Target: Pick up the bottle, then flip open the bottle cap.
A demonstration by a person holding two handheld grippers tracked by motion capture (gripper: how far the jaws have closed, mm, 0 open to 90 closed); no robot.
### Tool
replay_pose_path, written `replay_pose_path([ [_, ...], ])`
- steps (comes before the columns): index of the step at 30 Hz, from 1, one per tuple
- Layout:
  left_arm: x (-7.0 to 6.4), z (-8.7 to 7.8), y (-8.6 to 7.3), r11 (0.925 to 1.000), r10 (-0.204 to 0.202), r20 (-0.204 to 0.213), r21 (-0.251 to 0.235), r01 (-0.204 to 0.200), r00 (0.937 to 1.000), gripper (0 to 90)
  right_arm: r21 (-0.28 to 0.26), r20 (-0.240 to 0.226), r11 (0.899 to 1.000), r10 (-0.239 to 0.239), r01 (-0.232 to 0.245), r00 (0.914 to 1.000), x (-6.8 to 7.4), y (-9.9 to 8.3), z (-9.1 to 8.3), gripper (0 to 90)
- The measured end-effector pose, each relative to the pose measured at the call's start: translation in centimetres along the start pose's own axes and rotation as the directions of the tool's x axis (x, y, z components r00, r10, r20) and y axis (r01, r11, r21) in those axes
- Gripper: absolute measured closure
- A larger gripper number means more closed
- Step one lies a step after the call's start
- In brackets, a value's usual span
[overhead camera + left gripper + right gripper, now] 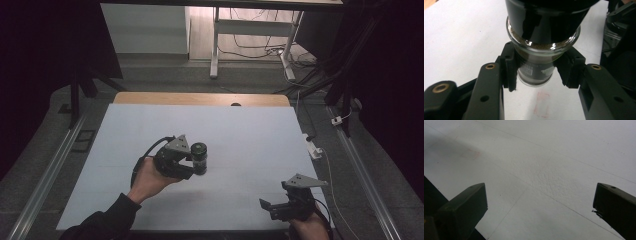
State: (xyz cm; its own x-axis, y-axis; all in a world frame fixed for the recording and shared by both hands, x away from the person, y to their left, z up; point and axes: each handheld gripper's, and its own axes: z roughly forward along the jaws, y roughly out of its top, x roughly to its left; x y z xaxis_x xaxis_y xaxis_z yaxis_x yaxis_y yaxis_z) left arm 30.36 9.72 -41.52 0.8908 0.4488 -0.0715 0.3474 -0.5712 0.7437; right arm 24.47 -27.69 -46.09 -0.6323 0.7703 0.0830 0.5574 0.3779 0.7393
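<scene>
1. The left gripper (535, 75) clamps a small glass jar (536, 67) by its body, one black jaw pressed against each side; in the high view the same gripper (192, 161) holds the jar (199, 157) a little left of the table's middle.
2. The jar is clear glass with a black screw cap (546, 20) and a thick glass shoulder just under it; a band of brown, grainy contents shows at the shoulder, and a dark label with small pale print wraps the lower body.
3. In the high view the jar stands roughly upright, cap uppermost, its base at or just above the white table cover (250, 135); whether it touches the cover cannot be told.
4. In the left gripper view a faint red rectangle (541, 104) is drawn on the cover just beyond the jar's base.
5. The right gripper (272, 206) sits at the near right corner of the table, well apart from the jar, its jaws spread wide with nothing between them; the right gripper view shows bare white cover between the two black jaws.
6. A hand (147, 180) in a dark sleeve carries the left gripper; the other hand (310, 227) enters at the bottom edge.
</scene>
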Motion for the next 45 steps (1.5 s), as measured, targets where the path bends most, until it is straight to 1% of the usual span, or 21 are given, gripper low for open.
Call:
replay_pose_path([
  [4,0.0,0.0,0.0,0.9998,-0.003,-0.006,0.017,0.003,1.0000,54.1,-0.001,0.001,1.000,-0.003,0.003,1.0000,0.0,0.0,0.0,0.0],
  [8,-0.1,0.0,0.0,0.9998,-0.003,-0.007,0.021,0.003,1.0000,54.1,-0.011,0.000,1.000,-0.001,0.001,1.0000,0.0,0.0,-0.1,0.0],
  [14,-0.1,-0.1,-0.1,0.9998,-0.015,0.005,0.015,0.015,0.9999,54.1,-0.015,-0.005,1.000,0.009,-0.009,0.9999,-0.1,0.1,-0.1,0.0],
  [16,-0.1,-0.1,-0.1,0.9996,-0.008,-0.001,0.026,0.008,1.0000,54.1,-0.021,-0.003,1.000,0.012,-0.012,0.9999,-0.1,0.1,-0.2,0.0],
  [19,-0.3,0.0,-0.1,0.9994,-0.008,0.001,0.033,0.008,1.0000,54.1,-0.022,-0.017,1.000,0.014,-0.014,0.9998,0.0,0.1,-0.2,0.0],
  [24,-0.2,0.1,-0.2,0.9993,-0.008,-0.001,0.036,0.008,1.0000,54.1,-0.033,-0.032,0.999,-0.011,0.010,0.9994,0.4,0.7,-0.3,0.0],
  [25,-0.2,0.1,-0.2,0.9993,-0.008,-0.001,0.036,0.008,1.0000,54.1,-0.037,-0.033,0.999,-0.010,0.009,0.9994,0.5,0.8,-0.3,0.0],
  [30,-0.2,0.1,-0.3,0.9993,-0.011,-0.005,0.035,0.011,0.9999,54.1,-0.053,-0.072,0.998,-0.039,0.036,0.9967,1.1,1.6,-0.3,0.0],
  [31,-0.1,0.1,-0.3,0.9993,-0.012,-0.005,0.034,0.013,0.9999,54.1,-0.053,-0.072,0.998,-0.039,0.036,0.9967,1.1,1.6,-0.3,0.0],
  [33,-0.1,0.2,-0.4,0.9993,-0.016,-0.007,0.034,0.016,0.9999,54.1,-0.053,-0.091,0.996,-0.070,0.066,0.9934,1.7,2.2,-0.1,0.0],
  [34,-0.1,0.2,-0.4,0.9994,-0.019,-0.007,0.031,0.019,0.9998,54.1,-0.053,-0.091,0.996,-0.070,0.066,0.9934,1.7,2.2,-0.1,0.0],
  [36,0.0,0.1,-0.4,0.9993,-0.019,-0.008,0.032,0.019,0.9998,54.1,-0.053,-0.113,0.996,-0.082,0.076,0.9902,2.1,2.6,0.0,0.0],
  [37,0.0,0.1,-0.5,0.9993,-0.019,-0.009,0.032,0.020,0.9998,54.1,-0.063,-0.135,0.994,-0.094,0.087,0.9864,2.5,2.9,0.2,0.0],
  [38,0.0,0.1,-0.5,0.9993,-0.022,-0.010,0.030,0.022,0.9997,54.1,-0.063,-0.135,0.994,-0.094,0.087,0.9864,2.5,2.9,0.2,0.0],
  [39,0.0,0.1,-0.5,0.9993,-0.026,-0.010,0.025,0.027,0.9996,54.1,-0.073,-0.157,0.994,-0.097,0.087,0.9828,2.8,3.3,0.4,0.0],
  [41,0.0,0.2,-0.5,0.9993,-0.030,-0.011,0.022,0.030,0.9995,54.1,-0.083,-0.185,0.993,-0.100,0.086,0.9776,3.1,3.8,0.5,0.0],
  [43,0.1,0.2,-0.5,0.9993,-0.031,-0.009,0.022,0.031,0.9995,54.1,-0.086,-0.195,0.993,-0.096,0.081,0.9761,3.3,4.1,0.6,0.0],
  [44,0.1,0.2,-0.5,0.9993,-0.031,-0.010,0.023,0.031,0.9995,54.1,-0.096,-0.216,0.992,-0.099,0.080,0.9713,3.5,4.6,0.7,0.0],
  [45,0.1,0.1,-0.6,0.9993,-0.027,-0.009,0.026,0.027,0.9996,54.1,-0.100,-0.225,0.992,-0.101,0.080,0.9691,3.7,4.8,0.8,0.0],
])
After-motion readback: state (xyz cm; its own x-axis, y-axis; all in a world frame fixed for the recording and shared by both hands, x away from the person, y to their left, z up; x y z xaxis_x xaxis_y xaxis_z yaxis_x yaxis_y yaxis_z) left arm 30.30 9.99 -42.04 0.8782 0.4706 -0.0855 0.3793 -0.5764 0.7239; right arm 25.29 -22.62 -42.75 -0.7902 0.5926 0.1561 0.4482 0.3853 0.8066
